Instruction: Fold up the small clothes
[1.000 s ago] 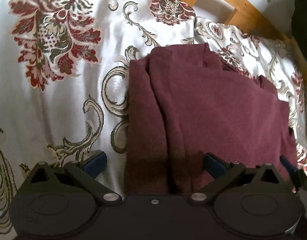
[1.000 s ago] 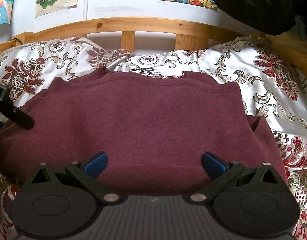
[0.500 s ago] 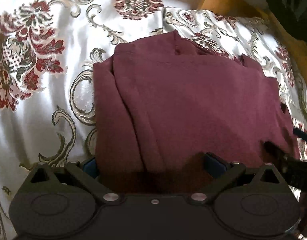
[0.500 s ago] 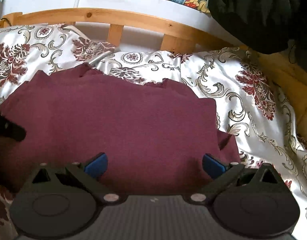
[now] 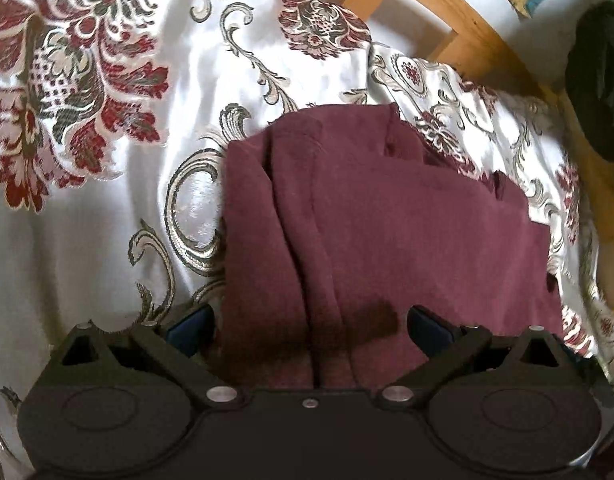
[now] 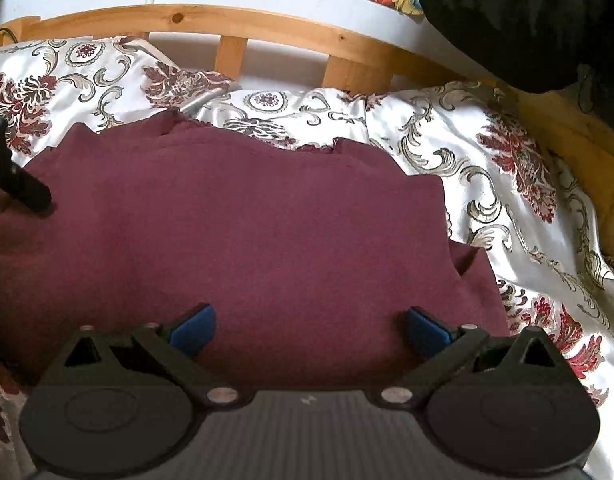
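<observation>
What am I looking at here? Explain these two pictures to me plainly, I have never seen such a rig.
There is no robot. A person holds a hand tool in each hand, each with two jaws tipped by blue pads, and a wide-angle camera on each tool looks forward along them. So the black shapes at the bottom of each picture are the tool itself.

One picture is from the left gripper, the other from the right gripper. Both look at one maroon garment, partly folded, lying on a floral bedspread with a wooden bed frame behind. A black tip at the left edge of the right picture looks like part of the left tool.

Both sets of jaws stand wide open over the garment's near edge. Nothing is held.
</observation>
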`<state>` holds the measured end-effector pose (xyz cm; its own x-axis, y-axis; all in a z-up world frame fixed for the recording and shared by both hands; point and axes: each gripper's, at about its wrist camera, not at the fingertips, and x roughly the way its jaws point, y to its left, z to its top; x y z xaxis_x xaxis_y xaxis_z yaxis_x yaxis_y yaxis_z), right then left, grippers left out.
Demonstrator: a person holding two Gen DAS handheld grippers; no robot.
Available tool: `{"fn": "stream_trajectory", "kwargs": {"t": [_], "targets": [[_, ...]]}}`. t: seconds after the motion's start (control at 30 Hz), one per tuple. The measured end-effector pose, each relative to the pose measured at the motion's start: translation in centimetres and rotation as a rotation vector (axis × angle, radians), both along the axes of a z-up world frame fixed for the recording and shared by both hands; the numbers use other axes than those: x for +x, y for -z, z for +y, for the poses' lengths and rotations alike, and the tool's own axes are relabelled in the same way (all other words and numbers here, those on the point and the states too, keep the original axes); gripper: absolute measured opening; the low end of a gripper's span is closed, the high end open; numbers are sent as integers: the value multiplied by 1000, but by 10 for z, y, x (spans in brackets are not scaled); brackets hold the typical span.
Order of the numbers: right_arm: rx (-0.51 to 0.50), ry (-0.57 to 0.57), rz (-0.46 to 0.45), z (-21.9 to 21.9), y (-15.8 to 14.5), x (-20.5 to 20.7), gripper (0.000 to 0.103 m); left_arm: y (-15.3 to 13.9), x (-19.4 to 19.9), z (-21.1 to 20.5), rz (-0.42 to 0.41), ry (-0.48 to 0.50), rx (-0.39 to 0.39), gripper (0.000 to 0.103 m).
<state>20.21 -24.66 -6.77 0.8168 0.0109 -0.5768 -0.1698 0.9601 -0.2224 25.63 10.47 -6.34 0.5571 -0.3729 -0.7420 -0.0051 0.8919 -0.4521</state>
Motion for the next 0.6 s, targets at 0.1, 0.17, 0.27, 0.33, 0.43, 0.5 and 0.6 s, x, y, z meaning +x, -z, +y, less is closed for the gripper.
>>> {"fn": "stream_trajectory", "kwargs": {"t": [0.1,0.17,0.27,0.33,0.43,0.5,0.6], "targets": [[-7,5,-26,2,4,-2,103,1,-4,0,-20,-2,0,102],[-6,2,-34,2,5,-4,103,1,-9,-3,-41,6,18,102],[-13,-12,-22,1,3,-1,103,1,-17,-11,-67,35,62,102],[-25,-36,-12,1,0,0,103,2,-25,-16,-86,58,93,102],[-57,-103,-6,-1,-4,1,103,3,-36,-24,-114,85,132,102],[-67,-141,-10,-3,-6,0,103,5,-39,-29,-130,98,160,102],[-34,-163,-15,-11,-5,-4,103,5,-40,-31,-133,99,172,95]]}}
